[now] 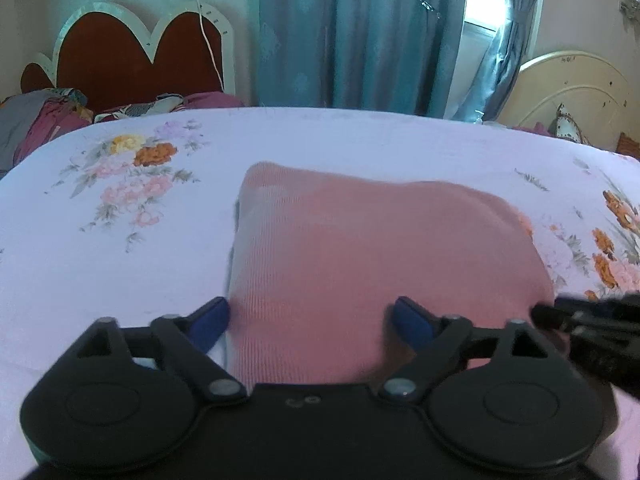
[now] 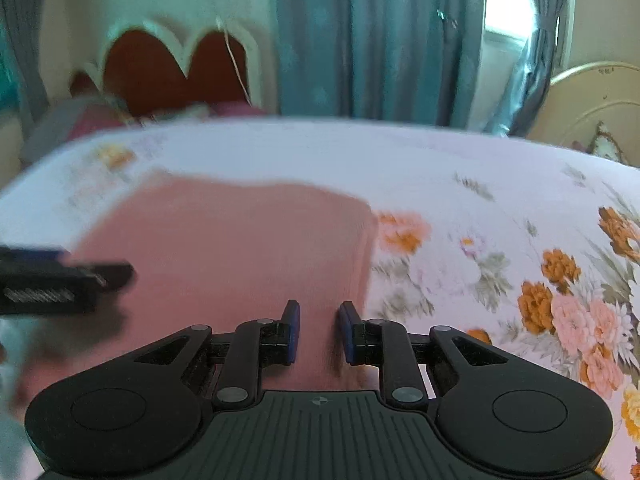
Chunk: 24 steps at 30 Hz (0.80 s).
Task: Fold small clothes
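— Pink knit garment (image 1: 376, 256): where is it?
— Flat on the floral bedsheet (image 1: 120, 264), already a compact rectangle, so probably a late fold.
— Left gripper (image 1: 308, 322)?
— Jaws spread wide over its near left edge, gripping nothing.
— Right gripper (image 2: 319, 330)?
— Narrower gap, straddling the near right edge, not pinching. No containers visible.

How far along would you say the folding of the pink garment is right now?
Mostly done: the pink garment lies as a compact rectangle on the floral sheet. Nothing is held; the left gripper and right gripper are open over its near edge. Any final fold remains.
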Motion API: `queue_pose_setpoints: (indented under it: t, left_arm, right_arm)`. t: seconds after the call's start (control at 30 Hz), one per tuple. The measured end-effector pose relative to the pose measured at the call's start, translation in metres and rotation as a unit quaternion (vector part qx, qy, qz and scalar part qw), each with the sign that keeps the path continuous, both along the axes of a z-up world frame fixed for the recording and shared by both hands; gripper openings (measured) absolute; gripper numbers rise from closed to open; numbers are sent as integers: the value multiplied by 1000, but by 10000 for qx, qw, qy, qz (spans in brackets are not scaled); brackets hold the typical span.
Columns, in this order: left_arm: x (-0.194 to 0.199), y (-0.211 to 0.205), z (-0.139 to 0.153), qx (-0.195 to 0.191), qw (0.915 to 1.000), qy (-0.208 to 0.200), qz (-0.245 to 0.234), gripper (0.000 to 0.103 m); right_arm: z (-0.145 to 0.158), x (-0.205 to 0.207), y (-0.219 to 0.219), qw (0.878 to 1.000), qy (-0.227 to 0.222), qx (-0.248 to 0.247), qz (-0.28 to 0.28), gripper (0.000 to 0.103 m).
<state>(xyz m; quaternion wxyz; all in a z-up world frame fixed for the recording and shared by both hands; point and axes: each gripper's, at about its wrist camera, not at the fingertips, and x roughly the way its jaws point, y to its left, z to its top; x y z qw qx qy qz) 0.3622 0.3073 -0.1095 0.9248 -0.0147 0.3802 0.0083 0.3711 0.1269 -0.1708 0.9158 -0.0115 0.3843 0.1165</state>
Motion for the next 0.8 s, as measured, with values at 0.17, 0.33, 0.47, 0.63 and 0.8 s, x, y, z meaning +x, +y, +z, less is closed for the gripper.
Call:
queue_pose_setpoints:
  t: [0.17, 0.33, 0.47, 0.63, 0.8]
  left_arm:
    - [3, 2, -6, -70, 9999, 106, 75, 103]
    - [4, -5, -3, 150, 9995, 174, 196, 103]
    - [-2, -15, 4, 349, 9983, 211, 425, 103]
    - [-27, -21, 21, 272, 9979, 190, 556, 98]
    - [-82, -33, 57, 616, 9953, -237, 712, 98]
  right_arm:
    - [-8, 3, -13, 9995, 79, 314, -46, 21]
    - [-6, 3, -12, 9995, 79, 304, -34, 22]
    - [7, -2, -16, 9990, 86, 429, -73, 22]
    - [30, -35, -28, 9972, -71, 744, -4, 22]
    - [61, -90, -37, 9957, -290, 789, 401, 22]
